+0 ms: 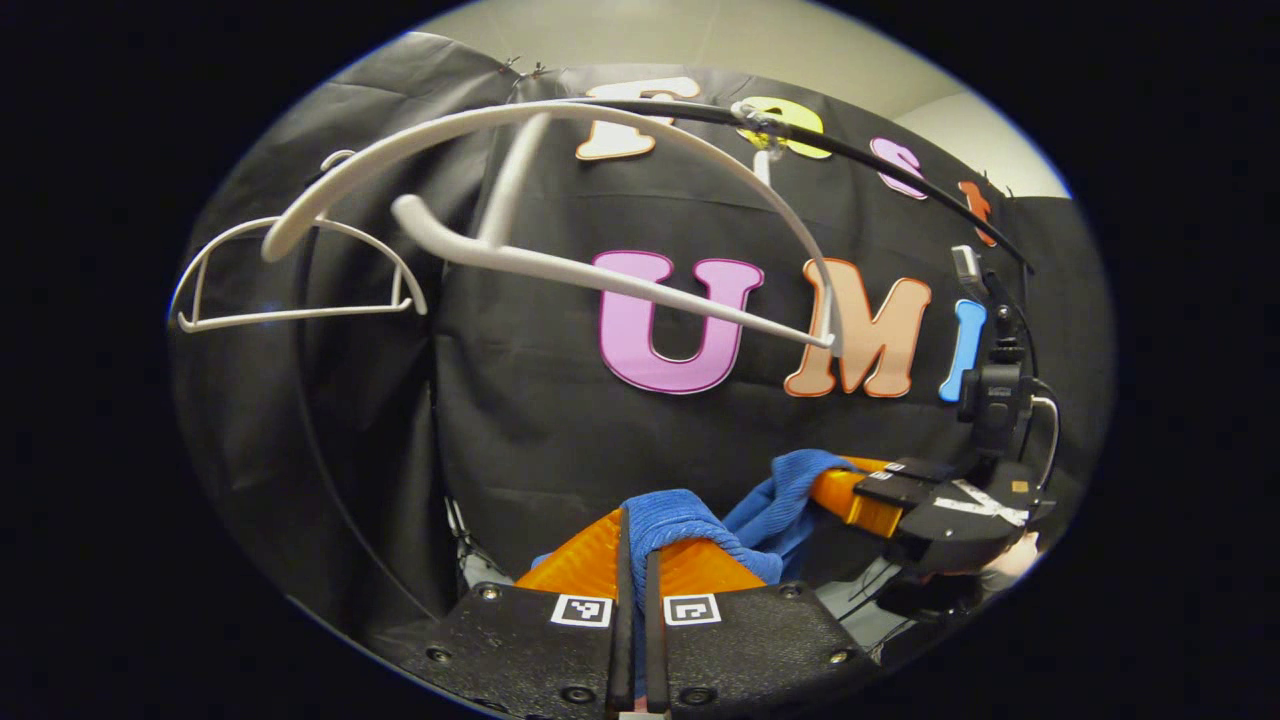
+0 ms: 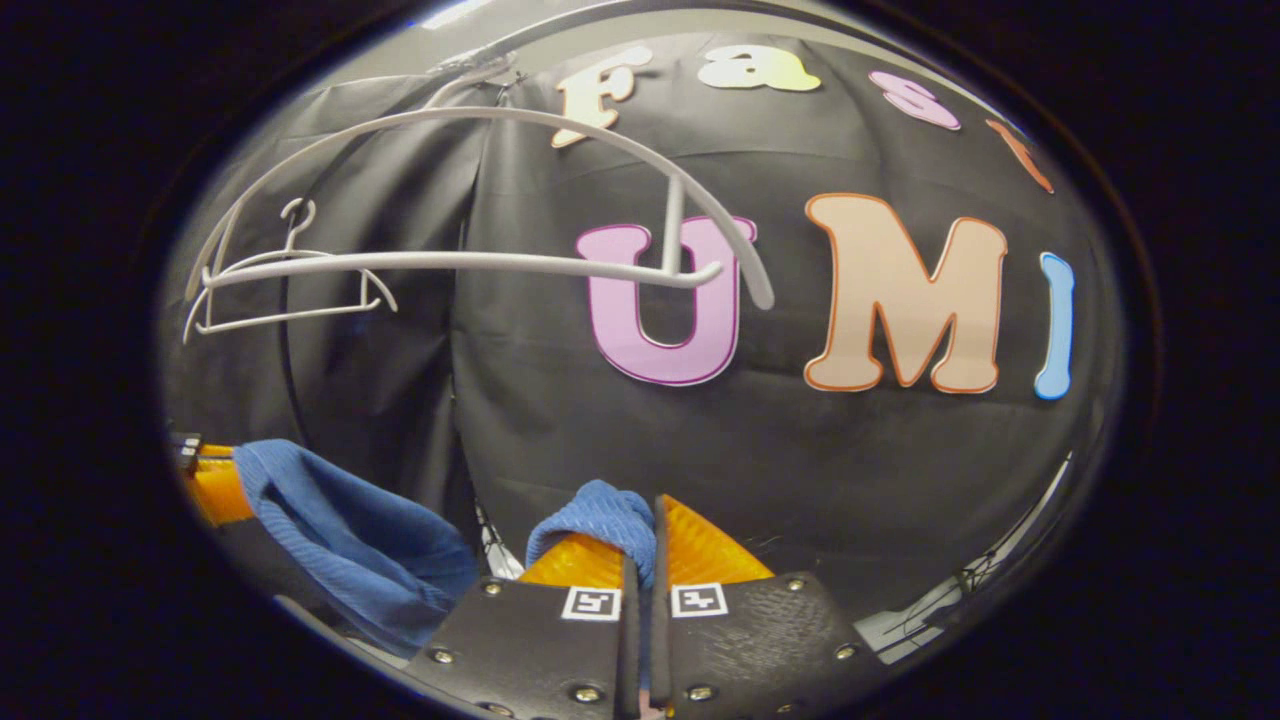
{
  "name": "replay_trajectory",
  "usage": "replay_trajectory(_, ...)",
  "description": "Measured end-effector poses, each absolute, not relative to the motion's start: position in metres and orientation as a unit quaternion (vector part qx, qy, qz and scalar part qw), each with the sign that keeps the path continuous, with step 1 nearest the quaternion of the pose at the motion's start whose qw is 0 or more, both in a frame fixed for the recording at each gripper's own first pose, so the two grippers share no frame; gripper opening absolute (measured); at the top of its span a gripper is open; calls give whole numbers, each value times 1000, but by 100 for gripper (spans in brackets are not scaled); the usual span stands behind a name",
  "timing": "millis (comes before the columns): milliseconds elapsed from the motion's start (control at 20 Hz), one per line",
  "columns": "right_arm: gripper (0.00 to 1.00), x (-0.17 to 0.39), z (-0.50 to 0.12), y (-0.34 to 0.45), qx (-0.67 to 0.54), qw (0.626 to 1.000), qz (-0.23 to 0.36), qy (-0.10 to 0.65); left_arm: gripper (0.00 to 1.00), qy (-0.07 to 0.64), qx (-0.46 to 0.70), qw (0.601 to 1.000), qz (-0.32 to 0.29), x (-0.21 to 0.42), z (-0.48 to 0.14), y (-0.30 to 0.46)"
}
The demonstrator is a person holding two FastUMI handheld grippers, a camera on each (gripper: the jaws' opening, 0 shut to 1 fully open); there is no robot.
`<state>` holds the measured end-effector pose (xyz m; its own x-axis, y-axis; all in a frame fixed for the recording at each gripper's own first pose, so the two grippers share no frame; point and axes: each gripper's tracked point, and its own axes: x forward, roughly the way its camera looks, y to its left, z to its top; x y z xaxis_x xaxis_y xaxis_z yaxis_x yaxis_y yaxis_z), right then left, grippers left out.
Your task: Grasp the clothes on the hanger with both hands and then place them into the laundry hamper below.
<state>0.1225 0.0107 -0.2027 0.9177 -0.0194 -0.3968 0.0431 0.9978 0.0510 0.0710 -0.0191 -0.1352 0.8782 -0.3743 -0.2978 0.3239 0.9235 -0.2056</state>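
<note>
In the left gripper view, nearest the lens, the left gripper (image 1: 636, 560) has its jaws drawn almost together, with a fold of the blue garment (image 1: 690, 525) pinched between them and bulging over the tips. From there the cloth runs off to the right and up to the right gripper (image 1: 850, 490), which holds the other end, so the garment hangs between the two as a short sling. Judging by that, it is held at two points to keep it spread and off the white hanger (image 1: 560, 190), which hangs bare from the dark rail (image 1: 900, 170) above. A second white hanger (image 1: 300, 280) hangs farther left.

In the right gripper view, the right gripper's (image 2: 640, 560) jaws are likewise nearly closed, a bunch of blue cloth (image 2: 600, 520) nipped between them and spilling toward the left finger. The rest of the cloth droops away to the left, toward the other gripper at the edge. The near hanger (image 2: 480, 260) is overhead, clear of the cloth. The hamper lies somewhere below; lowering comes next, I judge.
</note>
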Motion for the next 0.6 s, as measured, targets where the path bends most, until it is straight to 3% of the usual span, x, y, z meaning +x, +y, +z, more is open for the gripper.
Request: replay_trajectory(600, 4, 75, -298, 32, 45, 953, 16, 301, 5, 263, -104, 940, -189, 56, -231, -47)
